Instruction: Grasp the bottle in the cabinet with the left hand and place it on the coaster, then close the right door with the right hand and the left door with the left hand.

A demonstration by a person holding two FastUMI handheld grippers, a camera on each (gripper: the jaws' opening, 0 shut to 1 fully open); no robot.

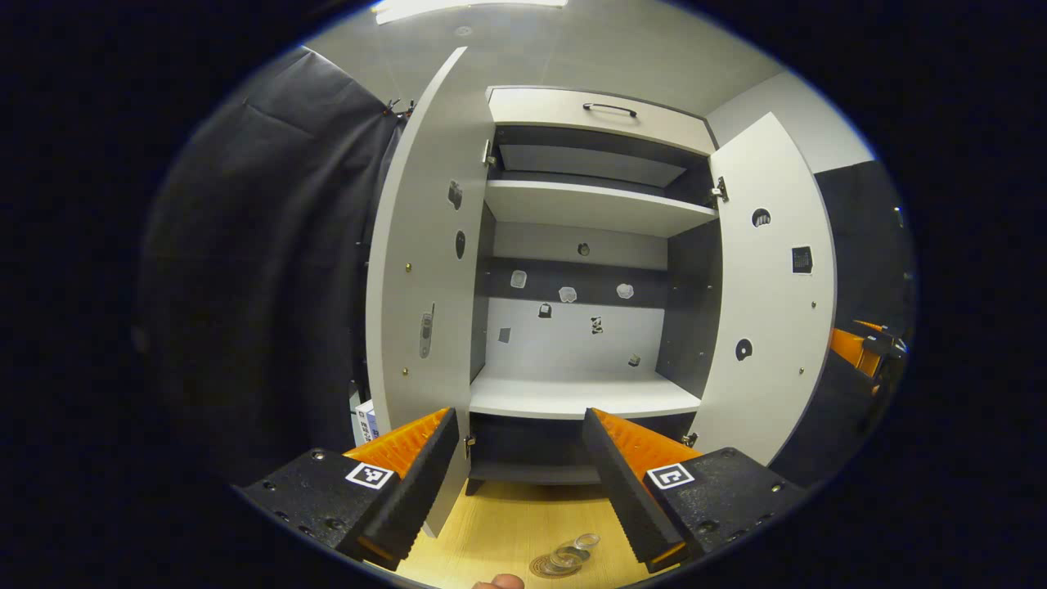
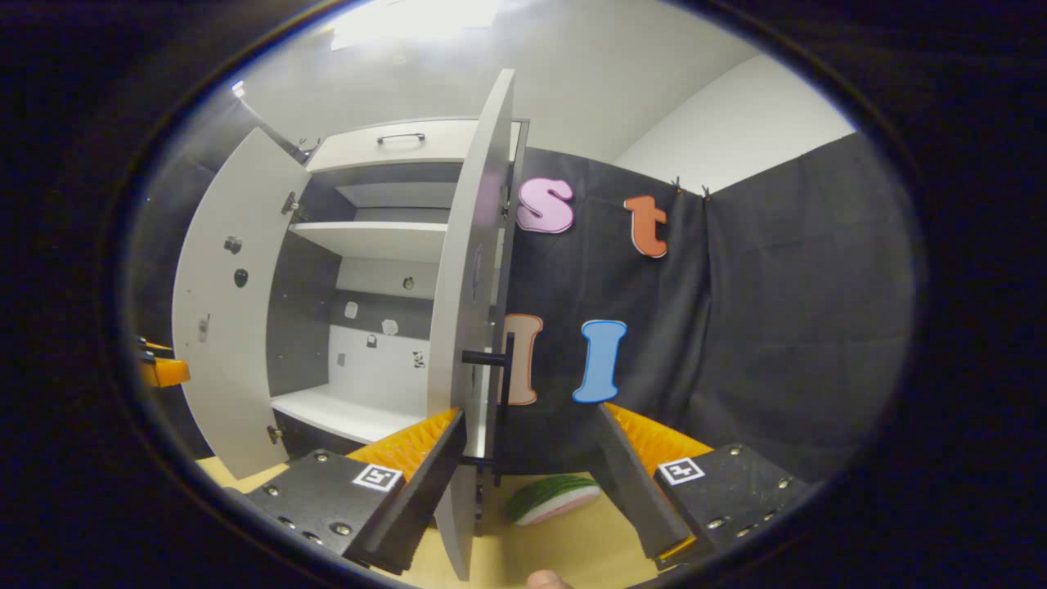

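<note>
Left hand-held gripper (image 1: 519, 415) is wide open and holds nothing; it faces the cabinet (image 1: 597, 135). Right hand-held gripper (image 2: 530, 411) is also wide and empty.

The bottle (image 1: 572, 550) looks to us like the clear ringed thing on the wooden surface (image 1: 491, 523), low between the left fingers. It seems to sit on the coaster (image 1: 546, 567), seen from above, so its long axis probably runs upright. It's too small to be sure. We judge it light, slick and easy to tip, so leave it alone.

- Right door (image 2: 470, 270): we judge it next. It's swung open and edge-on to the right gripper view, long axis vertical, free edge towards us. It's a stiff, light panel on hinges. Push flat on the outer face near the black handle (image 2: 487, 357); there's no need to clamp.
- Left door (image 1: 417, 245): also open, also upright. Same approach with the left.
</note>
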